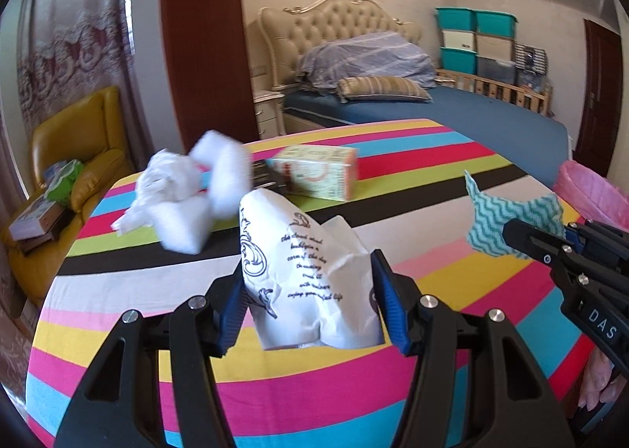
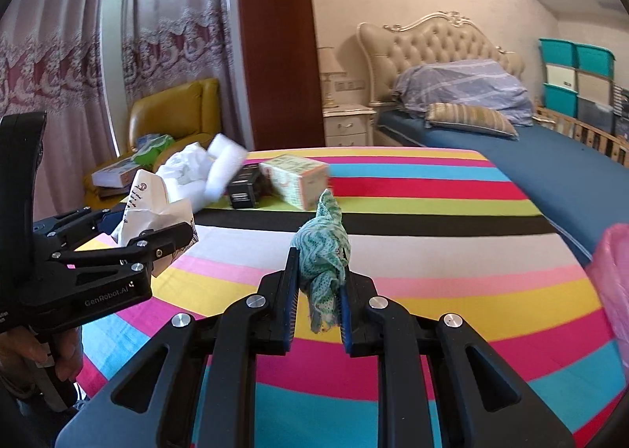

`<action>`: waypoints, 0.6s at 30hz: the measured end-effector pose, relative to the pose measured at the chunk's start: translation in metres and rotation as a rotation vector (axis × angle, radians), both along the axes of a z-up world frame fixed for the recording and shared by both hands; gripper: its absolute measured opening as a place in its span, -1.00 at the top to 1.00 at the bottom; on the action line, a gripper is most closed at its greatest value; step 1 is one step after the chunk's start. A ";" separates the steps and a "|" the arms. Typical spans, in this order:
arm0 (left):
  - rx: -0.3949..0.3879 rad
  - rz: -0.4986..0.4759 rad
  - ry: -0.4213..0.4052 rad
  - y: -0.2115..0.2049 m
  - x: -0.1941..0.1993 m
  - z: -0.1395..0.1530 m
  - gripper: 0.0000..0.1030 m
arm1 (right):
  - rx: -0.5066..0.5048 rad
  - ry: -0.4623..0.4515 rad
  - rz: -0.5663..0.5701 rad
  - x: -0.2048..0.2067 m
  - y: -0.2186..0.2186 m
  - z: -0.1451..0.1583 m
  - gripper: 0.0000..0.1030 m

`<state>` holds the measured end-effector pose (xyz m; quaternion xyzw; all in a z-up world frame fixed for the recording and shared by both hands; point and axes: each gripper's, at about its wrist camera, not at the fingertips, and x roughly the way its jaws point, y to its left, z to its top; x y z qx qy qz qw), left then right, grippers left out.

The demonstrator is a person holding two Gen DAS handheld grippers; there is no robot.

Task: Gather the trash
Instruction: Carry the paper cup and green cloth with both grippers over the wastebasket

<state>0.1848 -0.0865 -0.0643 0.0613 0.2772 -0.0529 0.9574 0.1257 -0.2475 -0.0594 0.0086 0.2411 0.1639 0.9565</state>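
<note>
Trash in both grippers, held above the striped tablecloth (image 1: 275,401). Nearest, in the left gripper (image 1: 310,302): a crumpled white paper bag (image 1: 298,271) with dark printed script, blue pads pressed against its two sides, jaws partly apart around its bulk. To the right, in the right gripper (image 2: 316,287): a teal zigzag-patterned cloth (image 2: 324,247), bunched and pinched tight between nearly closed jaws, its tip pointing up. At the right edge of the table, a bin lined with a pink bag (image 1: 589,192). Further back on the table, a heap of white crumpled plastic and foam pieces (image 1: 188,192), blurred; beside it a small black object (image 2: 245,184) and a pale printed carton (image 1: 318,173) lying on its side. Beyond the table, a yellow armchair (image 1: 74,149) on the left, a bed (image 1: 452,110) with a tufted headboard and striped pillow (image 1: 385,88), and stacked teal storage boxes (image 1: 473,35) against the far wall.
</note>
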 end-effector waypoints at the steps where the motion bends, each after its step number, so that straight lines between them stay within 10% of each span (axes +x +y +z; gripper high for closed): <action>1: 0.006 -0.015 -0.001 -0.008 0.000 0.000 -0.10 | 0.002 -0.002 -0.010 -0.002 -0.005 0.000 0.66; 18: 0.022 -0.245 0.010 -0.124 0.021 0.006 -0.10 | 0.017 -0.041 -0.258 -0.026 -0.113 0.007 0.65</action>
